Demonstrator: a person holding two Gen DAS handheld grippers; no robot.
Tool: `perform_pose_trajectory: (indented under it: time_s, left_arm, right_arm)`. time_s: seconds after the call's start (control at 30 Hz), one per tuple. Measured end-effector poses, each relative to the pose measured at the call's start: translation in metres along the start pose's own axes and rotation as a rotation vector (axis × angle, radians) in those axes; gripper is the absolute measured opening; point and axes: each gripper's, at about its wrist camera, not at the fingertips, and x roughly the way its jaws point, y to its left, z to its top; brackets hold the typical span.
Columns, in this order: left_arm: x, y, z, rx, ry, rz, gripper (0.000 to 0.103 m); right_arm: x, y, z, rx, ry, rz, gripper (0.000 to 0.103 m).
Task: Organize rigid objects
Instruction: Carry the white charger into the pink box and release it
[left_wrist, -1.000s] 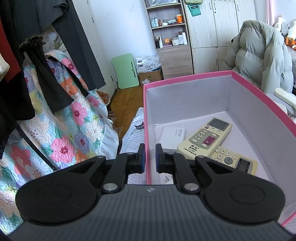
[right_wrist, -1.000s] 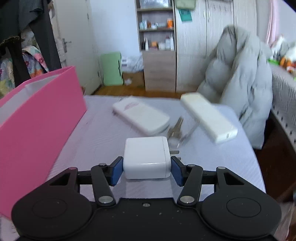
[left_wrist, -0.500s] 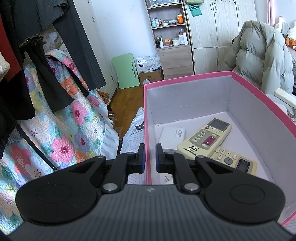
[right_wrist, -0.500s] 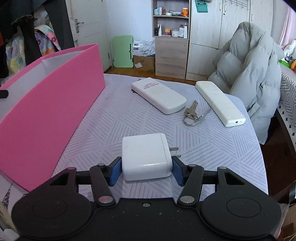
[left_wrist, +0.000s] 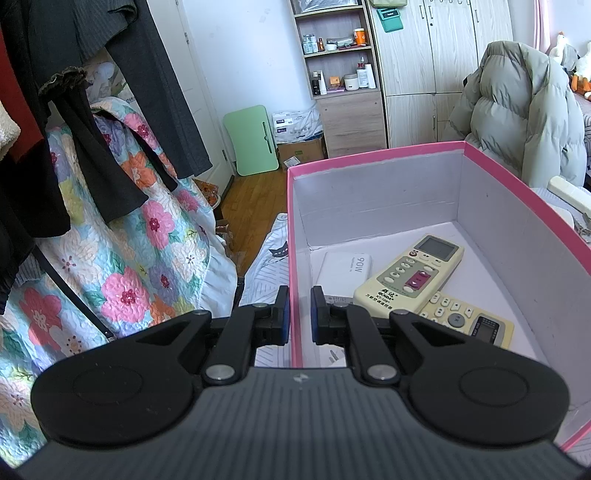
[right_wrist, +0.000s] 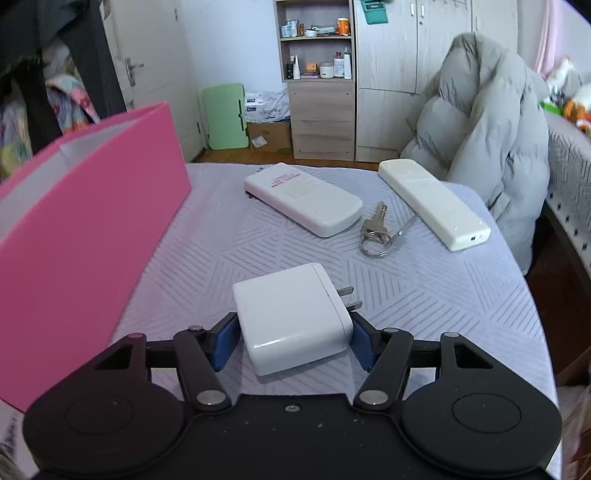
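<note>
Your left gripper (left_wrist: 297, 314) pinched the pink box (left_wrist: 373, 157) wall, steadying it. Right gripper (right_wrist: 293, 341) fingers, just opening, flanked the white charger (right_wrist: 291, 317) lying near on the table (right_wrist: 443, 295), unpressed.

surface: table (right_wrist: 424, 295), grey striped cloth
left: pink box (right_wrist: 92, 221)
near centre: white charger (right_wrist: 291, 317)
far centre: white remote (right_wrist: 303, 197)
far right: second remote (right_wrist: 432, 203)
between remotes: keys (right_wrist: 375, 230)

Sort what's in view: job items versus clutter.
Job: pink box, white charger, wide white remote, long white remote, keys, plus cream remote, second remote and power bank already boxed.
Lying about: grey puffer jacket, floral quilt, green folding board, hanging clothes.
</note>
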Motion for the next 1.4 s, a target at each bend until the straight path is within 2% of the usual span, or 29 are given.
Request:
perform_pose_trajectory:
  time_s: [0.23,0.43,0.6,0.77,0.93,1.13,1.3,1.4]
  left_arm:
    - [-0.001,0.000,-0.002,0.004,-0.008,0.007,0.009]
    - [0.000,-0.005,-0.001,0.018,-0.014,0.041,0.006]
    - [0.000,-0.005,-0.001,0.023,-0.013,0.047,0.006]
    - [-0.001,-0.007,-0.001,0.021,-0.014,0.045,0.005]
    - [-0.001,-0.005,-0.001,0.009,-0.018,0.037,0.005]
    - [-0.003,-0.003,-0.001,0.001,-0.021,0.029,0.005]
    - [-0.003,-0.002,-0.001,-0.001,-0.022,0.024,0.005]
    - [-0.004,-0.002,-0.001,-0.004,-0.023,0.019,0.005]
  right_arm:
    - [-0.035,0.006,0.014,0.009,-0.065,0.045,0.068]
    - [-0.088,0.048,0.047,-0.165,-0.201,0.159,0.068]
    - [-0.097,0.091,0.080,-0.361,-0.214,0.295,0.068]
    - [-0.067,0.142,0.104,-0.625,-0.128,0.318,0.068]
    - [-0.028,0.182,0.107,-0.848,-0.015,0.250,0.068]
    - [0.009,0.202,0.097,-0.960,0.096,0.211,0.068]
    - [0.029,0.206,0.092,-1.030,0.240,0.174,0.068]
    - [0.038,0.205,0.089,-1.049,0.265,0.172,0.068]
